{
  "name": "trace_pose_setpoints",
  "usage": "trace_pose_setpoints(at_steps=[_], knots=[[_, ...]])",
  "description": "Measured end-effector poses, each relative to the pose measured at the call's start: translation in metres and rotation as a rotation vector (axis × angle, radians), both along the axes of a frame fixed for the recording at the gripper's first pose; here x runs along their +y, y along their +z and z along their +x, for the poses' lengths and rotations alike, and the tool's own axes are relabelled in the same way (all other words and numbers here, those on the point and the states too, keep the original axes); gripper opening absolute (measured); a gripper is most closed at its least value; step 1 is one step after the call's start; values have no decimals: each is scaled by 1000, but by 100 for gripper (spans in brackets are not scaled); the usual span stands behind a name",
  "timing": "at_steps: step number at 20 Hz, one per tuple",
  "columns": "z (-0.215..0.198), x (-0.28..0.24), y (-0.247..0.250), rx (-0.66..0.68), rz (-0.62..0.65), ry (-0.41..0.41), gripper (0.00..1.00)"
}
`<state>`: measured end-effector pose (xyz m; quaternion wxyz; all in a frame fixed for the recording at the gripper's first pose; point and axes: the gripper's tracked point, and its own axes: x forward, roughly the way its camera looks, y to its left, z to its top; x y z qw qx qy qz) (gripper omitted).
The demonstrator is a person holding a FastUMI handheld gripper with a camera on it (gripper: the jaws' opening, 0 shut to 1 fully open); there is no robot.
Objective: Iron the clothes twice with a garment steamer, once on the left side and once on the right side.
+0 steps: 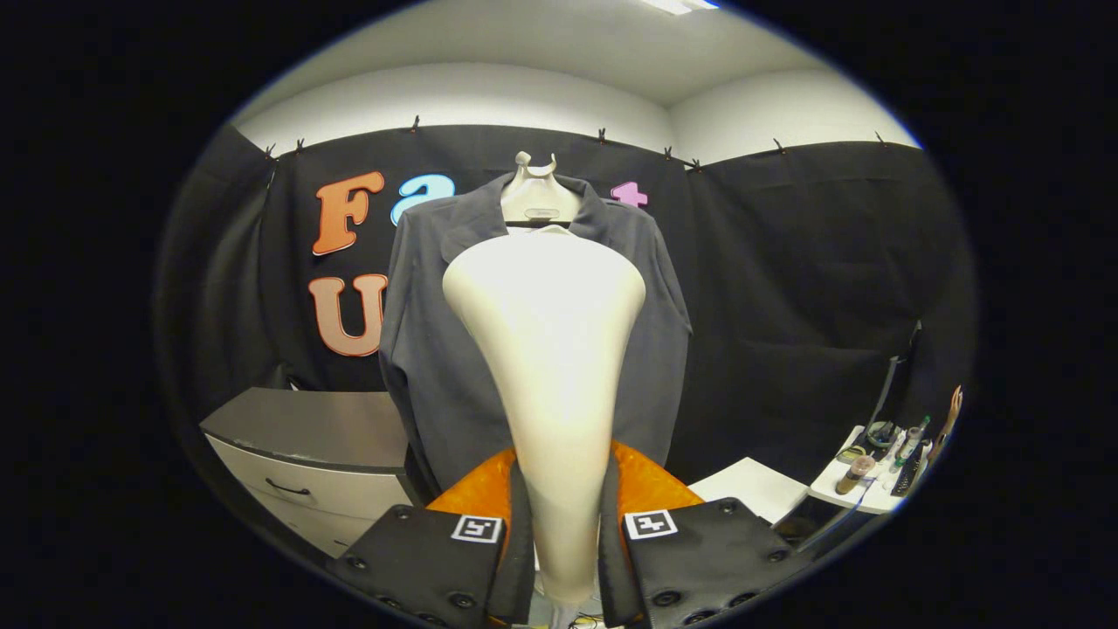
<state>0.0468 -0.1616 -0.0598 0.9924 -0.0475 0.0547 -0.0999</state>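
Claw (563, 542) clamped on steamer (550, 349), facing jacket (428, 367)

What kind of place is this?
Probably a staged test booth. Black cloth is clipped up as the walls, a grey jacket hangs on display, and the hand-held gripper is shut on a cream steamer.

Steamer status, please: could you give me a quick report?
Fingers shut on steamer. Head raised before grey jacket on hanger. Nothing between them.
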Motion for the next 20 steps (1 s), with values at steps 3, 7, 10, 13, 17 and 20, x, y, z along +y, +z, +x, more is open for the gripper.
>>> trace_pose_setpoints(at_steps=[3, 7, 10, 13, 17, 20], knots=[[-3, 7, 11, -23, 12, -3, 37], [-9, 24, 25, -53, -16, 35, 37], [-12, 34, 34, -75, -21, 52, 37], [-14, 39, 39, -86, -26, 55, 37], [-14, 43, 36, -80, -29, 59, 37], [-16, 44, 34, -75, -24, 58, 37]])
